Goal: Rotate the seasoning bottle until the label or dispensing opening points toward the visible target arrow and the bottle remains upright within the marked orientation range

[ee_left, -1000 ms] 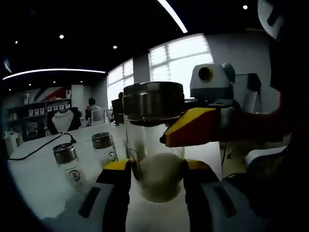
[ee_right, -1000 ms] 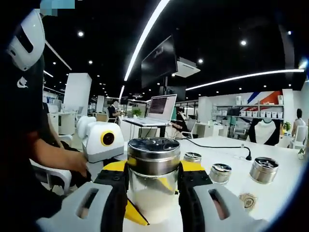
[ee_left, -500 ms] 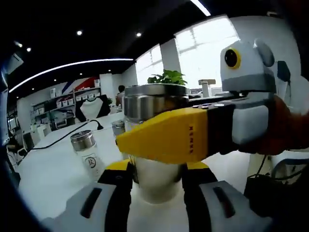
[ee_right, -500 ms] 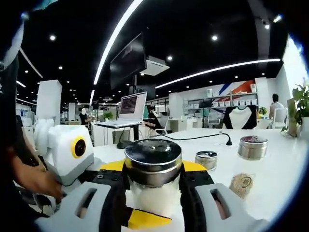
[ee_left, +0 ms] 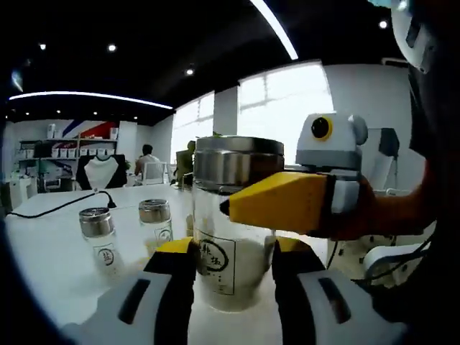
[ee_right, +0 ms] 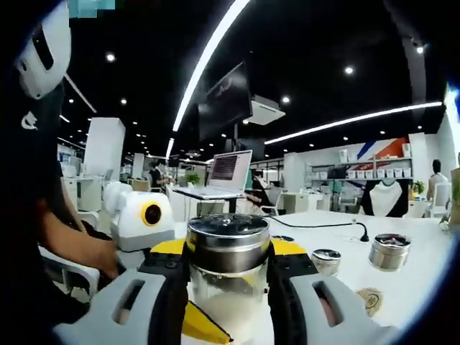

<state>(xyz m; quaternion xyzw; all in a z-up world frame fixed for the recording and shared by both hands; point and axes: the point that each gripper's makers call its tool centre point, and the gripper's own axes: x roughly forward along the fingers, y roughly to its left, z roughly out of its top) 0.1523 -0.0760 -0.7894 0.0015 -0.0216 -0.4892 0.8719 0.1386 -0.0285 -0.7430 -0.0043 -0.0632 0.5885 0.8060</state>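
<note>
Standing upright on the white worktop (ee_left: 50, 266), the seasoning bottle (ee_left: 231, 237) is gripped low on its glass body by the left tongs (ee_left: 232, 269), whose jaws are closed against both sides. In the right gripper view the right tongs (ee_right: 228, 262) are clamped on the same bottle just beneath its metal lid (ee_right: 228, 241), and one of their yellow jaws crosses the front of the bottle in the left gripper view. The square label (ee_left: 215, 259) is seen facing the left gripper view, slightly to its left. No target arrow can be made out in either view, so how much turn remains cannot be judged.

For the rotation to go well, the base should be kept flat on the worktop while one pair of tongs is eased enough for the glass to slip and the other turns it about its own axis. Small turns are advisable, since glass is likely to slide between hard jaws. Two spare bottles (ee_left: 97, 237) stand well apart on the left and should be left undisturbed.
</note>
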